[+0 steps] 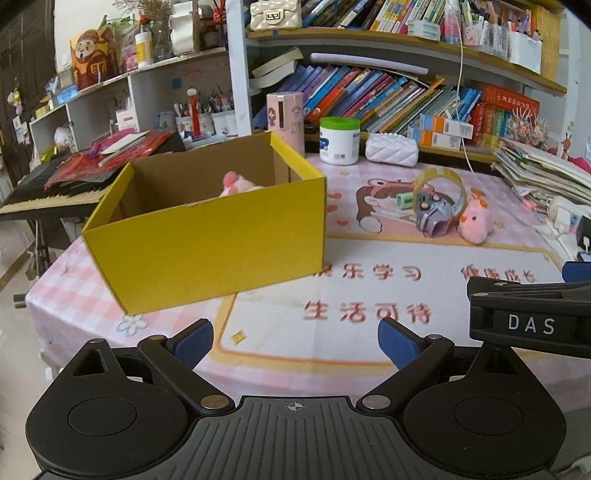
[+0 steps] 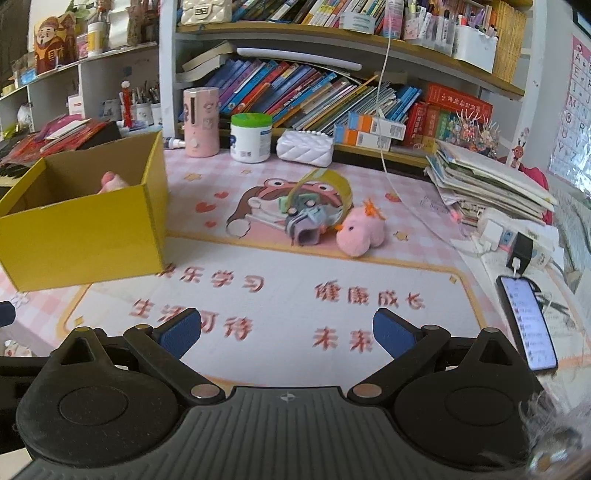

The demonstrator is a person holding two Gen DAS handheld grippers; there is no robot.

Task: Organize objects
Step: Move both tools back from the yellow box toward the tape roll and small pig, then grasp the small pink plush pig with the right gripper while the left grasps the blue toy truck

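Both grippers, left (image 1: 295, 345) and right (image 2: 287, 334), hang spread wide and empty (nothing between them), pink plush toy (image 2: 360, 232) beside the open yellow cardboard box (image 2: 85, 240).

Table mat (image 2: 295, 266) carries yellow box (image 2: 85, 236), pink plush (image 2: 360, 230), phone (image 2: 526, 321).

Home, kid's study corner. Desk with pink cartoon mat (image 2: 295, 295), shelves crammed with children's books (image 2: 295, 92), pen holders (image 2: 443, 29), alphabet poster (image 2: 576, 103) on wall, keyboard piano (image 1: 48, 192) beside desk, plush toy (image 2: 360, 230) lying out.
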